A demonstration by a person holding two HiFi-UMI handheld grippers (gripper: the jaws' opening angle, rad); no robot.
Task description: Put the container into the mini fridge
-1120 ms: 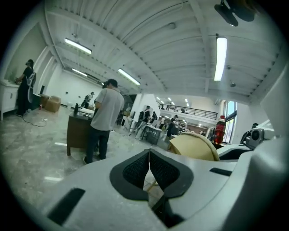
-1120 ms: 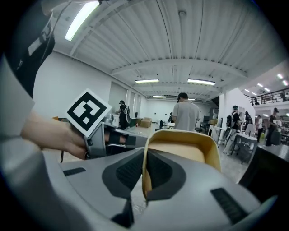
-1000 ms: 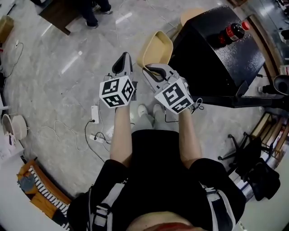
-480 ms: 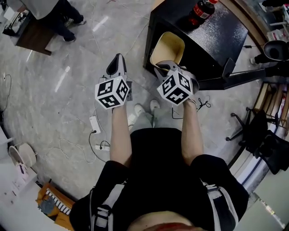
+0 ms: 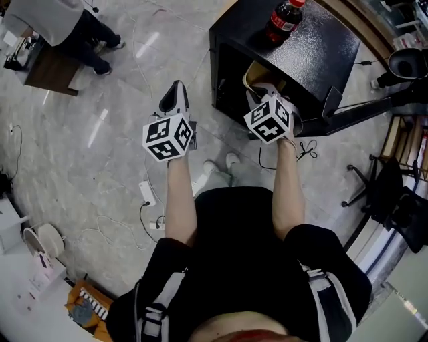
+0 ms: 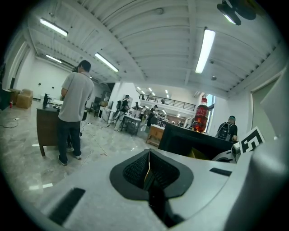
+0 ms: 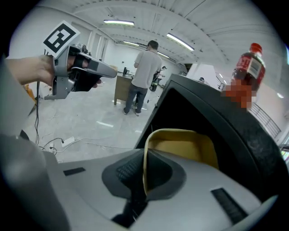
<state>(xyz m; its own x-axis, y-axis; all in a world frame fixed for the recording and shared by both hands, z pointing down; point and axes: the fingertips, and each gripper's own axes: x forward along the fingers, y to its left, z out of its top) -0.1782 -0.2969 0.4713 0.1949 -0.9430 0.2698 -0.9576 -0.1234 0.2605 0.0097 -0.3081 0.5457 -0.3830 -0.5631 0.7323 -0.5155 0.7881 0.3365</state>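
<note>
1. The cream-yellow plastic container (image 7: 180, 146), an open shallow tub, is at the mouth of the black mini fridge (image 5: 321, 47). From above, its far end sits under the fridge's top edge, so I'd say it is partly inside.
2. The right gripper (image 7: 145, 173) has its jaws clamped on the near rim of the tub, one on each side of the thin wall.
3. The step in hand looks like the insertion itself. The next move calls for pushing the tub deeper and level until it rests on the fridge's floor or shelf, then parting the jaws and backing straight out without dragging it.
4. The left gripper (image 5: 175, 90) hangs over the grey stone floor, well apart from the fridge, its jaws pressed together on nothing.
5. On the fridge's top stands a dark cola bottle (image 5: 282, 20) with a red cap and red label. I can't read its print.
6. The gripper cubes carry only black-and-white square markers, no words.
7. Farther off, a person in a grey top (image 6: 72, 117) stands at a dark wooden desk.
</note>
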